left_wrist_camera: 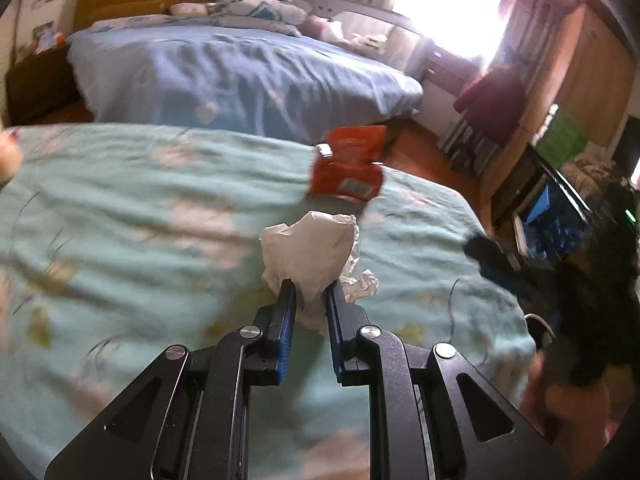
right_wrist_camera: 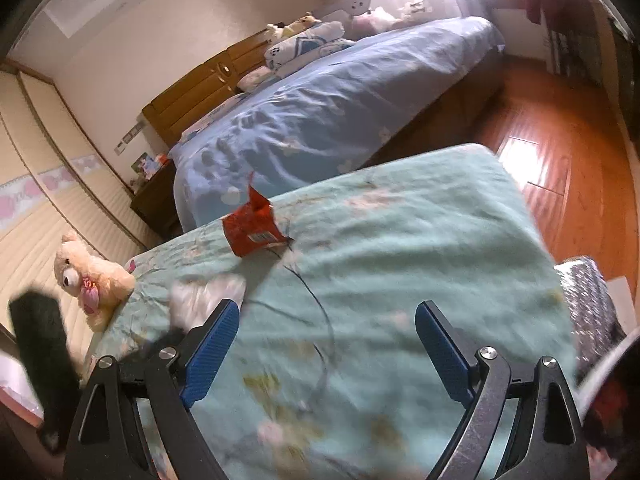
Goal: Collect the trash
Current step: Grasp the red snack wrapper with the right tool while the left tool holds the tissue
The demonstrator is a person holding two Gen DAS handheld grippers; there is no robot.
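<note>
Here we see the left gripper (left_wrist_camera: 311, 292) with its blue pads pinching a crumpled white tissue wad (left_wrist_camera: 310, 254) above the pale green floral bedspread (left_wrist_camera: 120, 216); the wad's lower part is hidden between the pads. Beyond it, a torn red snack wrapper (left_wrist_camera: 347, 172) lies near the bedspread's far edge. Our right gripper (right_wrist_camera: 326, 320) has its jaws spread wide, nothing between them. In its view the tissue wad (right_wrist_camera: 208, 296) is blurred and partly covered. A cream plush bear (right_wrist_camera: 94, 276) sits at the left edge.
</note>
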